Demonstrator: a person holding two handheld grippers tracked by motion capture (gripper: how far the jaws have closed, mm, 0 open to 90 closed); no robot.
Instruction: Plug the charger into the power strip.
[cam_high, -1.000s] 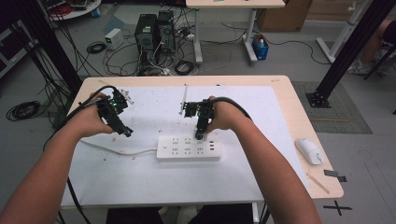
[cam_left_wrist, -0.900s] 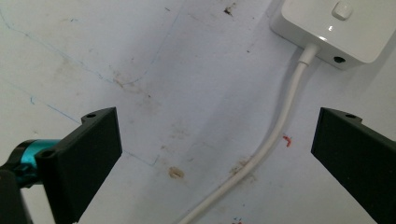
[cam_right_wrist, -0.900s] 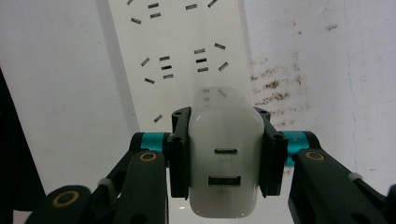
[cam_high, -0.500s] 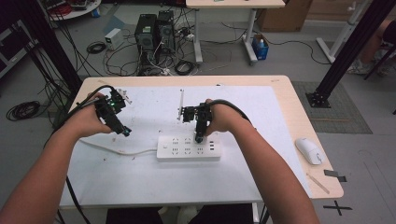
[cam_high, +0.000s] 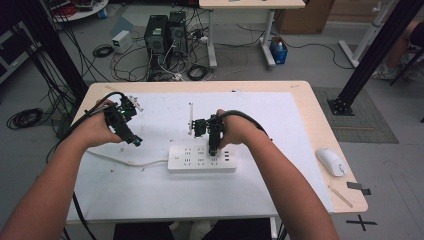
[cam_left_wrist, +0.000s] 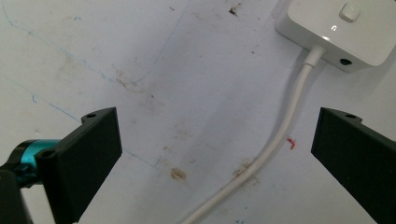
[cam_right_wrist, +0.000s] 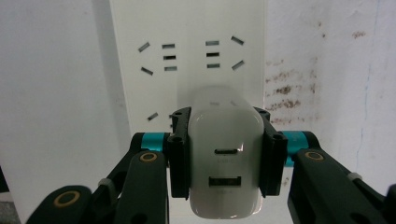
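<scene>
From the high view, the right gripper (cam_high: 214, 148) points down over the white power strip (cam_high: 201, 159), which lies on the bench (cam_high: 310, 125) near its middle. The left gripper (cam_high: 131, 137) hangs to the left, above the strip's cord (cam_high: 131, 161).

In the left gripper view, its fingers (cam_left_wrist: 84, 156) stand wide apart with nothing between them; the cord (cam_left_wrist: 275, 144) runs below to the strip's end (cam_left_wrist: 341, 28).

In the right gripper view, the fingers (cam_right_wrist: 178, 154) are clamped on a white charger (cam_right_wrist: 226, 158), its ports facing the camera, just over the strip's sockets (cam_right_wrist: 191, 56). Picking up looks done; whether the prongs have entered a socket I cannot tell, so seating and letting go likely remain.
</scene>
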